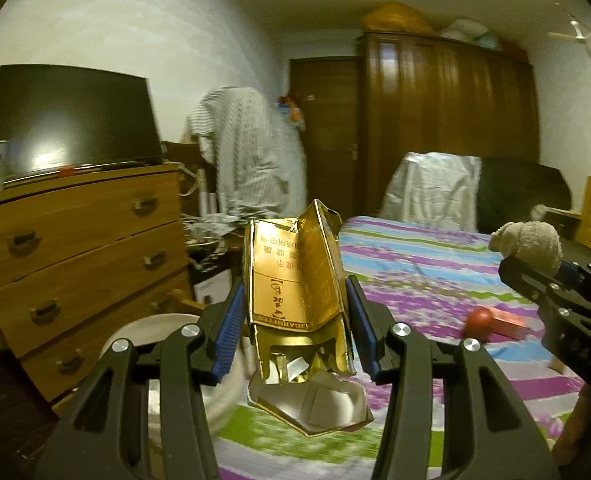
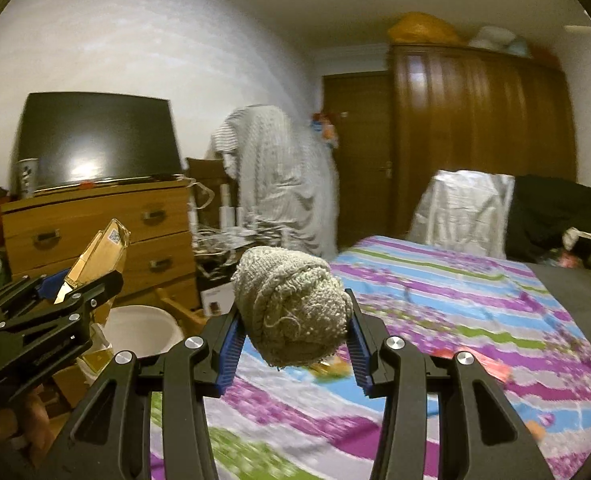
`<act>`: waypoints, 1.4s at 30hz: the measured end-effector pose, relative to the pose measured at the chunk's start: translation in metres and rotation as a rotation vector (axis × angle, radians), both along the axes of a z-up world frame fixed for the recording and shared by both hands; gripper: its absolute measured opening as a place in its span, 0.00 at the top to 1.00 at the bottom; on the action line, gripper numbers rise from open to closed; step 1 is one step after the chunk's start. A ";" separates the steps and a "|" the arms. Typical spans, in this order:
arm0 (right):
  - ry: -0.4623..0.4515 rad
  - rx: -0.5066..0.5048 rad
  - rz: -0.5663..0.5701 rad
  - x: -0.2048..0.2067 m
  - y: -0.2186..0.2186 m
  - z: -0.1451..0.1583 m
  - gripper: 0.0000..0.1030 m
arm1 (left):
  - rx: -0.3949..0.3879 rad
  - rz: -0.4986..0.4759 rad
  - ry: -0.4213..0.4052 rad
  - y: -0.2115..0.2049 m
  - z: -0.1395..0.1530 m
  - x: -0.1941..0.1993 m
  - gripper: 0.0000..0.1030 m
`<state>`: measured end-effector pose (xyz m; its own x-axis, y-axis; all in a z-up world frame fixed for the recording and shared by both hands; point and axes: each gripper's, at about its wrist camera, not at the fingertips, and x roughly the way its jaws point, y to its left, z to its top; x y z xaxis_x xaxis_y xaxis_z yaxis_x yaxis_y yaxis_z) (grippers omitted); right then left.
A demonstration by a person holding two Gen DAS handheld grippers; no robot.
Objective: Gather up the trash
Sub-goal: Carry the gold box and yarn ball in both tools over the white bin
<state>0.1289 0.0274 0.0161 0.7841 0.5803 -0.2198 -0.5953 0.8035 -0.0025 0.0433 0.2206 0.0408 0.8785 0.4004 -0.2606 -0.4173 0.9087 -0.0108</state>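
My left gripper point(image 1: 295, 312) is shut on a torn gold carton point(image 1: 295, 288), held upright above the bed's left edge; it also shows at the left of the right wrist view point(image 2: 95, 260). My right gripper point(image 2: 291, 320) is shut on a balled-up beige knitted cloth point(image 2: 291, 312), held above the striped bedspread point(image 2: 455, 300); it shows at the right of the left wrist view point(image 1: 531, 244). A white bucket point(image 2: 139, 332) stands on the floor left of the bed, below the left gripper. A red ball point(image 1: 480, 320) and a red packet point(image 1: 507, 322) lie on the bed.
A wooden chest of drawers point(image 1: 83, 248) with a dark monitor point(image 1: 71, 120) stands at the left. A clothes-draped chair point(image 1: 251, 152), a door and a brown wardrobe point(image 1: 451, 120) are at the back. Yellow scraps point(image 2: 327, 366) lie on the bed under the cloth.
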 end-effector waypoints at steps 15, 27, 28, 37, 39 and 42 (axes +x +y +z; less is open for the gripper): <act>0.133 -0.122 0.257 0.044 0.217 0.016 0.54 | -0.083 0.203 0.118 0.133 -0.010 -0.003 0.54; 0.348 -0.284 0.402 0.090 0.349 -0.035 0.54 | -0.173 0.238 0.278 0.199 -0.051 0.026 0.54; 0.374 -0.299 0.409 0.095 0.359 -0.042 0.54 | -0.181 0.239 0.284 0.203 -0.054 0.025 0.54; 0.501 -0.378 0.433 0.119 0.402 -0.090 0.54 | -0.276 0.239 0.397 0.240 -0.090 0.041 0.54; 0.514 -0.388 0.435 0.122 0.406 -0.097 0.54 | -0.292 0.244 0.421 0.248 -0.096 0.044 0.54; 0.524 -0.399 0.439 0.123 0.409 -0.104 0.54 | -0.301 0.252 0.435 0.255 -0.101 0.046 0.54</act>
